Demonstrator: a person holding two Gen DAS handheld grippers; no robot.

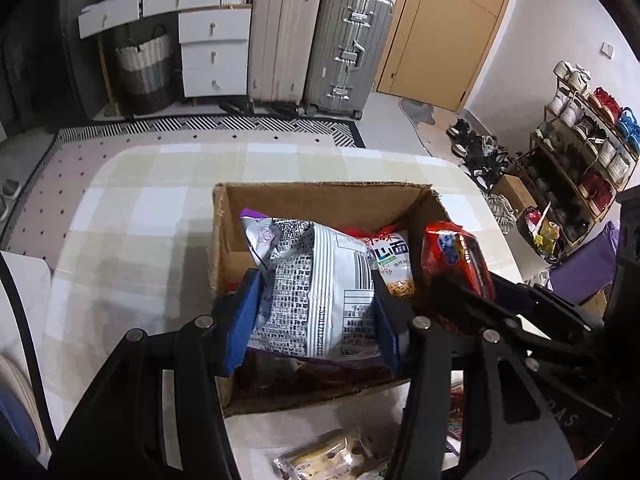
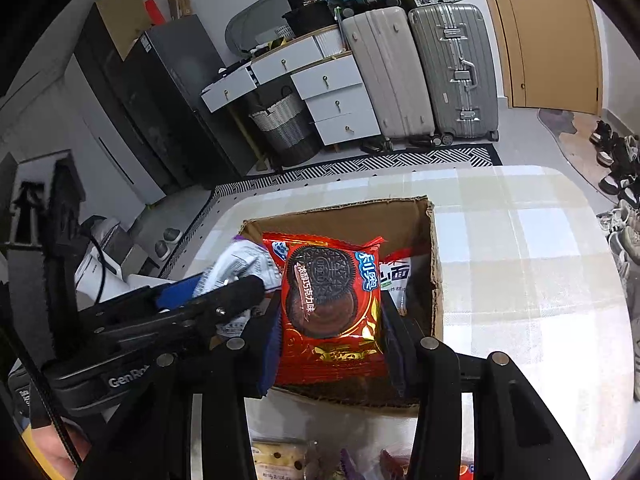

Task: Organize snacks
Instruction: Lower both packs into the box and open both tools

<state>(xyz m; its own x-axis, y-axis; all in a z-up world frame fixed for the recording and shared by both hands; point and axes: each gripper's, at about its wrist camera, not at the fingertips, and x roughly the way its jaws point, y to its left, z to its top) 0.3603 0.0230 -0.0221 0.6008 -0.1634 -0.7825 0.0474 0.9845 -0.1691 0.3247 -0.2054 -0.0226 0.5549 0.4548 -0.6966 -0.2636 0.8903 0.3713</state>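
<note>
An open cardboard box (image 1: 320, 194) stands on the checked tablecloth; it also shows in the right wrist view (image 2: 435, 276). My left gripper (image 1: 314, 304) is shut on a white and purple snack bag (image 1: 316, 284) held over the box. My right gripper (image 2: 330, 320) is shut on a red Oreo packet (image 2: 330, 304), also over the box, just right of the white bag (image 2: 236, 264). The Oreo packet shows in the left wrist view (image 1: 456, 256) too. A noodle snack packet (image 1: 394, 264) lies inside the box.
More snack packets lie on the table in front of the box, among them a pale biscuit pack (image 1: 320, 458). Suitcases (image 1: 320, 40) and a white drawer unit (image 1: 212, 48) stand beyond the table. A shoe rack (image 1: 580, 152) is at the right.
</note>
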